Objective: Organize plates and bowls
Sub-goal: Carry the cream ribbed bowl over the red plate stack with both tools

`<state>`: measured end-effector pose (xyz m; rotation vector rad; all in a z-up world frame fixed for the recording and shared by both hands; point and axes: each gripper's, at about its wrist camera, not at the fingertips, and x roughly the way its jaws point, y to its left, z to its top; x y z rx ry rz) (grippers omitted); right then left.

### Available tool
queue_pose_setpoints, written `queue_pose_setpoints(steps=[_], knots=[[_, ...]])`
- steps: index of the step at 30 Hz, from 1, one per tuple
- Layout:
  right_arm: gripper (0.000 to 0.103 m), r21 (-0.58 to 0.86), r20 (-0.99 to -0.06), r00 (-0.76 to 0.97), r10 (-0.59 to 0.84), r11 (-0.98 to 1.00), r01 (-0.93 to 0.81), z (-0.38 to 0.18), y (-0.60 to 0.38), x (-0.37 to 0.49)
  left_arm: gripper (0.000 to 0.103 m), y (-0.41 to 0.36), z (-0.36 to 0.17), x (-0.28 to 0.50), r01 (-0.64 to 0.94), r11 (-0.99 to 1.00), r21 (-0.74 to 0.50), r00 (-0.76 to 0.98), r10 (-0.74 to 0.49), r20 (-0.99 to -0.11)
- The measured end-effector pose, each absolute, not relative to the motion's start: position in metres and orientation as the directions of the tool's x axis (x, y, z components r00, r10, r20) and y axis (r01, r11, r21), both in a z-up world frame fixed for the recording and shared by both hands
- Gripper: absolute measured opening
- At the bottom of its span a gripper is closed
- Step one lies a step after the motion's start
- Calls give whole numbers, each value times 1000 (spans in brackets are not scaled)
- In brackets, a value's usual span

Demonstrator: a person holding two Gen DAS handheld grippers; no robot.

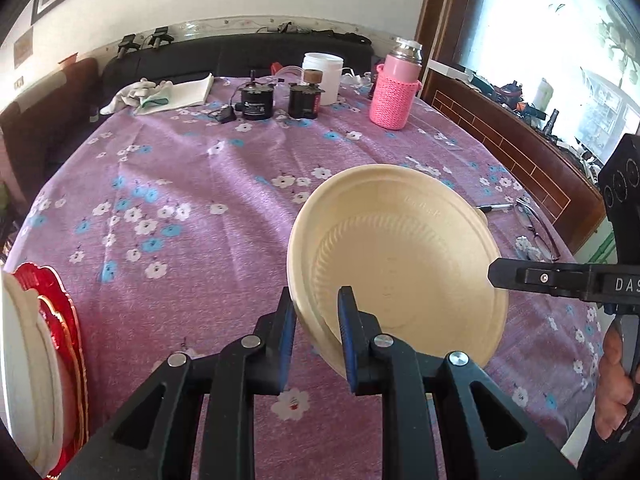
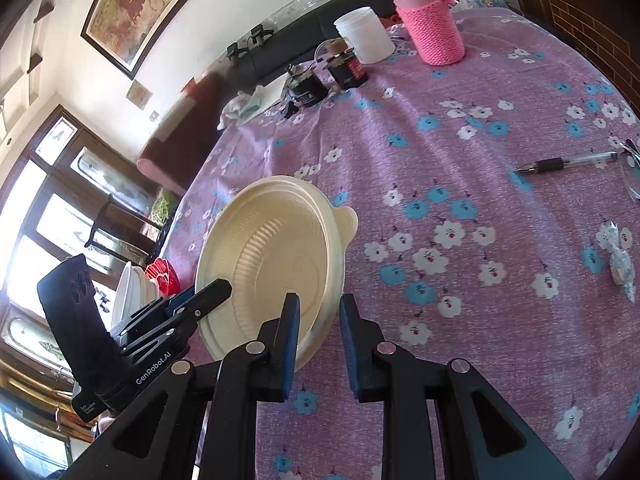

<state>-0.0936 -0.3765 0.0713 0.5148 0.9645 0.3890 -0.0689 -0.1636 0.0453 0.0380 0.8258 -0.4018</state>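
A cream plastic bowl (image 1: 404, 256) with a small tab handle is held tilted above the purple flowered tablecloth. My left gripper (image 1: 318, 332) is shut on its near rim. My right gripper (image 2: 319, 334) also straddles the rim of the same bowl (image 2: 276, 256) on the opposite side, jaws nearly closed on it. The right gripper's fingertips (image 1: 500, 276) show at the bowl's right edge in the left wrist view. The left gripper's fingers (image 2: 208, 296) show in the right wrist view. A stack of white and red plates (image 1: 40, 360) stands at the far left table edge.
At the table's far end stand a pink knit-covered flask (image 1: 394, 88), a white jar (image 1: 322, 76), two black motors (image 1: 256, 102) and a cloth (image 1: 160, 94). A pen (image 2: 568, 162), glasses (image 1: 536, 228) and wrapped candy (image 2: 618, 256) lie at the right side.
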Motion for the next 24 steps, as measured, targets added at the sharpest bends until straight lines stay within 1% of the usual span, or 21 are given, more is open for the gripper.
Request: queue_pose_setpoints(steps=[12, 15, 24], knots=[[22, 545, -689, 499, 526, 829, -123, 76, -341, -88, 20, -137, 59, -86, 319, 945, -69, 693, -283, -663], [22, 539, -688, 500, 527, 831, -134, 82, -333, -89, 21, -131, 63, -90, 311, 948, -69, 707, -279, -650], [22, 522, -681, 507, 529, 835, -171, 97, -314, -88, 22, -108, 76, -97, 285, 955, -86, 737, -275, -618]])
